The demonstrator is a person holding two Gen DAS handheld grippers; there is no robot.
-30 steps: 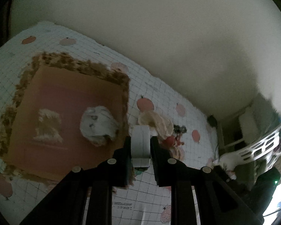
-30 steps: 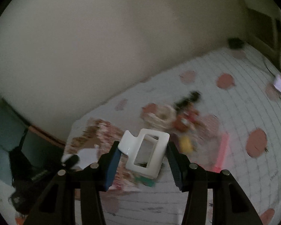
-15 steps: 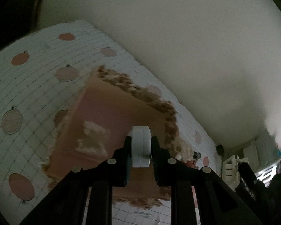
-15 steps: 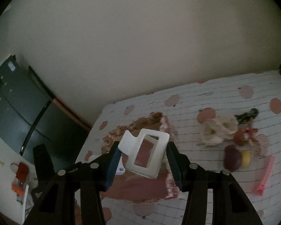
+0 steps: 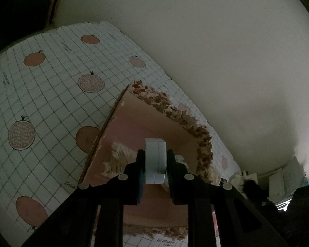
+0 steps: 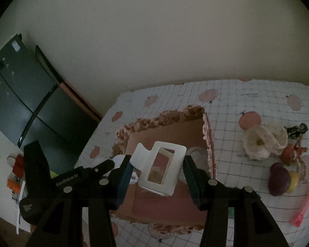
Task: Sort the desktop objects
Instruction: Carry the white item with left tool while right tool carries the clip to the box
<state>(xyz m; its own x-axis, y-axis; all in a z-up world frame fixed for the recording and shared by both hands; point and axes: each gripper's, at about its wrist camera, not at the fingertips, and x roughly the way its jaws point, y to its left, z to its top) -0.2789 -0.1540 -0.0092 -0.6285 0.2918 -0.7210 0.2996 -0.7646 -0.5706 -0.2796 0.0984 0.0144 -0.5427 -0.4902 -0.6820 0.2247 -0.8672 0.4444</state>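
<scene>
My left gripper (image 5: 155,159) is shut on a narrow white piece (image 5: 155,156), seen edge-on, that looks like a small roll. It hangs over the open brown cardboard box (image 5: 146,121) with a leaf-patterned rim. My right gripper (image 6: 157,165) is shut on a white rectangular claw clip (image 6: 160,169), also above the box (image 6: 171,130). The left gripper's black body (image 6: 37,182) shows at the lower left of the right wrist view. A fluffy cream item (image 5: 121,157) and a crumpled white item (image 6: 197,154) lie inside the box.
On the grid-patterned cloth (image 5: 51,94) right of the box lies a cluster: a cream flower piece (image 6: 263,142), a red trinket (image 6: 290,153), a purple item (image 6: 279,179), a pink clip (image 6: 304,205). A dark cabinet (image 6: 20,94) stands beyond the table's left edge.
Both grippers have swung left from the object cluster to above the box, rolling as they went. Each keeps its white piece. The box now fills the middle of both views.
</scene>
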